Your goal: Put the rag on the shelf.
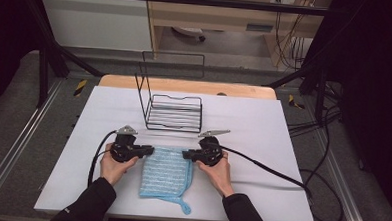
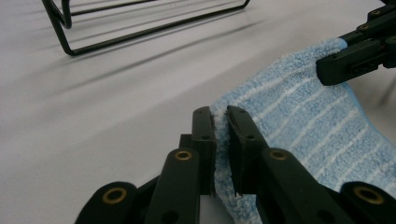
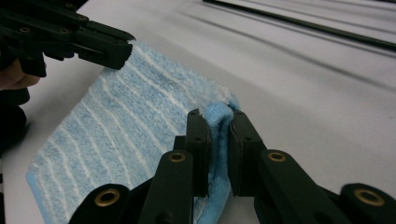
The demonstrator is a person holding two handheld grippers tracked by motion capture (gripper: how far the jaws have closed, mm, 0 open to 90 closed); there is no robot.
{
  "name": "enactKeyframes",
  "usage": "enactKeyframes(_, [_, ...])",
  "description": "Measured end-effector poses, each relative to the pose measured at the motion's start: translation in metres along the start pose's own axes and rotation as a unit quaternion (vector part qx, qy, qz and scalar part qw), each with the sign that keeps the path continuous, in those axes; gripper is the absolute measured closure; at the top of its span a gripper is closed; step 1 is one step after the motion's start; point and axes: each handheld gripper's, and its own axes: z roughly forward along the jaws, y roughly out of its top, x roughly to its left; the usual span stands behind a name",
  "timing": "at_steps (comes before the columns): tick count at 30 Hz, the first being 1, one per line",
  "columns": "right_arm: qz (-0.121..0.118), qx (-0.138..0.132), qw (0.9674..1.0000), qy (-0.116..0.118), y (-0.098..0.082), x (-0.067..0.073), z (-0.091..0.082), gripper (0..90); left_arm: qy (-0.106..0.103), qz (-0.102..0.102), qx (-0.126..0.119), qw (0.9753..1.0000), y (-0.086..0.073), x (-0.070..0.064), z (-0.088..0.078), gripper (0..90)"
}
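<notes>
While flat on table (image 1: 263, 138) | blue cloth (image 1: 166, 172) (far corners) pinched by left gripper (image 1: 152, 150) fingers | right gripper (image 1: 184, 153) likewise

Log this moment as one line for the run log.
left tongs: shut on blue towel far-left corner | right tongs: shut on far-right corner | towel flat on table | wire rack beyond, untouched

Count: 1 blue striped microfibre cloth (image 1: 166, 172), 1 black wire rack (image 1: 174, 113), 2 handheld grippers – left gripper (image 1: 151, 150), right gripper (image 1: 185, 153), 2 trailing cables, 1 white table (image 1: 263, 128). 2 hands in black sleeves.
</notes>
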Motion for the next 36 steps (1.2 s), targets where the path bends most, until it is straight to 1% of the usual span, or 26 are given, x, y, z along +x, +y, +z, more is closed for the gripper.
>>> enactKeyframes(2, [0.0, -0.007, 1.0, 0.003, 0.001, 0.002, -0.003, 80.9, 0.005, 0.005, -0.007, 1.0, 0.001, -0.002, -0.002, 81.6])
enactKeyframes(4, [-0.003, -0.015, 0.9999, 0.005, 0.003, 0.003, -0.006, 81.0, 0.01, 0.015, -0.017, 0.9997, 0.004, -0.004, -0.006, 81.6])
enactKeyframes(7, [-0.009, -0.027, 0.9996, 0.004, 0.004, 0.004, -0.011, 81.0, 0.004, 0.015, -0.035, 0.9993, 0.007, -0.008, -0.014, 81.6])
enactKeyframes(8, [-0.01, -0.031, 0.9995, 0.004, 0.005, 0.005, -0.013, 81.0, 0.006, 0.019, -0.04, 0.999, 0.009, -0.009, -0.016, 81.7])
enactKeyframes(13, [-0.015, -0.05, 0.9986, 0.007, 0.009, 0.008, -0.021, 81.1, 0.008, 0.031, -0.055, 0.998, 0.014, -0.015, -0.025, 81.8])
enactKeyframes(20, [-0.026, -0.071, 0.9971, 0.007, 0.013, 0.012, -0.034, 81.2, 0.02, 0.058, -0.068, 0.9958, 0.02, -0.026, -0.034, 81.8])
enactKeyframes(22, [-0.036, -0.08, 0.9961, 0.004, 0.016, 0.015, -0.039, 81.3, 0.021, 0.059, -0.073, 0.9953, 0.021, -0.029, -0.036, 81.8])
enactKeyframes(24, [-0.041, -0.086, 0.9954, 0.003, 0.017, 0.017, -0.042, 81.3, 0.023, 0.061, -0.079, 0.9947, 0.022, -0.03, -0.039, 81.8])
enactKeyframes(27, [-0.044, -0.096, 0.9944, 0.006, 0.02, 0.02, -0.048, 81.4, 0.026, 0.064, -0.087, 0.9938, 0.024, -0.033, -0.042, 81.8])
enactKeyframes(29, [-0.046, -0.099, 0.994, 0.004, 0.02, 0.022, -0.049, 81.4, 0.025, 0.064, -0.092, 0.9934, 0.025, -0.034, -0.045, 81.9])
enactKeyframes(33, [-0.06, -0.112, 0.9919, -0.002, 0.024, 0.027, -0.057, 81.4, 0.027, 0.068, -0.102, 0.9921, 0.027, -0.039, -0.048, 81.9])
enactKeyframes(36, [-0.065, -0.121, 0.9906, -0.003, 0.026, 0.03, -0.062, 81.4, 0.026, 0.069, -0.112, 0.991, 0.028, -0.041, -0.052, 81.9])
